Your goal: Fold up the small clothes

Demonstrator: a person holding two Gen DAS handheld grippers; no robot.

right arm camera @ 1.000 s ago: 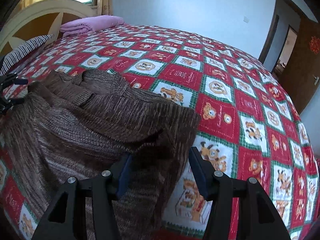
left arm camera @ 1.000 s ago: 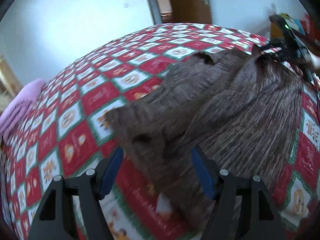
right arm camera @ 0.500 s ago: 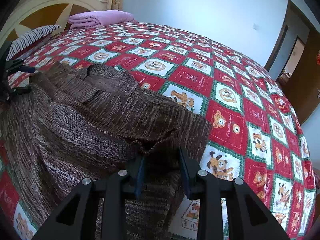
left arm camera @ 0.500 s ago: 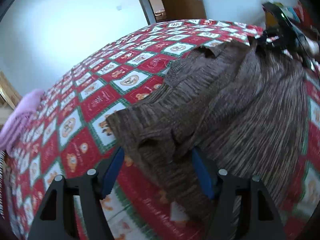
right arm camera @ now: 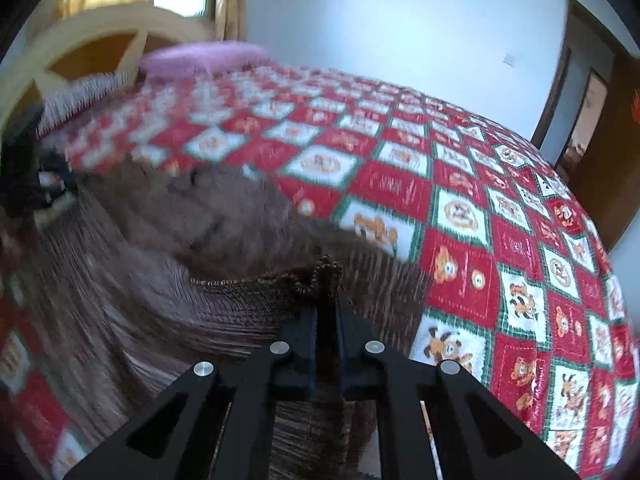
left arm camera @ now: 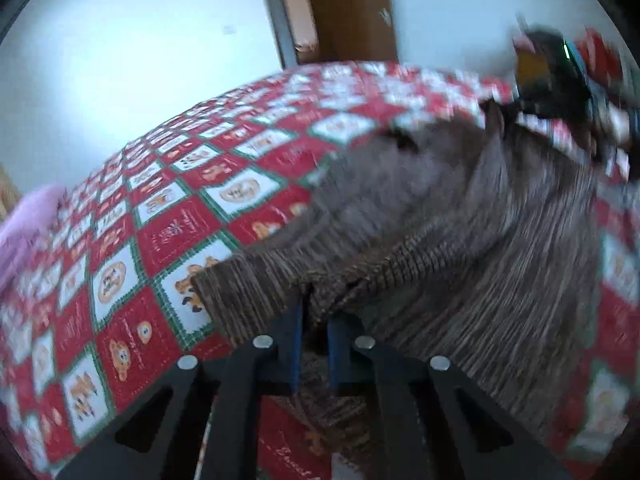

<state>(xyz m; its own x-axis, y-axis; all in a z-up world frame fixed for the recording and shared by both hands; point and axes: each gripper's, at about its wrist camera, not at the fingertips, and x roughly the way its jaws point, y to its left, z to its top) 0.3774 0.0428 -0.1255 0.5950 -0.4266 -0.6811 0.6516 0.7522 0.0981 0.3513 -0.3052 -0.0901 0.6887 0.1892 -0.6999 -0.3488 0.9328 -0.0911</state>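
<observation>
A brown striped knit garment [left arm camera: 460,240] lies spread on a bed with a red, white and green teddy-bear quilt [left arm camera: 160,232]. My left gripper [left arm camera: 314,320] is shut on a pinched fold of the garment's near hem, and the knit bunches up between its blue pads. In the right wrist view the same brown knit garment [right arm camera: 160,280] fills the left half, and my right gripper [right arm camera: 327,312] is shut on another bunched fold of its edge. Each gripper shows small and blurred at the far side of the other's view.
A pink folded cloth [right arm camera: 204,58] and a striped pillow [right arm camera: 86,92] lie by the yellow headboard [right arm camera: 92,36]. A wooden door [left arm camera: 348,8] stands behind the bed. The quilt [right arm camera: 520,240] is bare to the right of the garment.
Both grippers have closed from wide open onto the knit garment's edge. The fabric now bunches up between the pads, and both views have tilted a little.
</observation>
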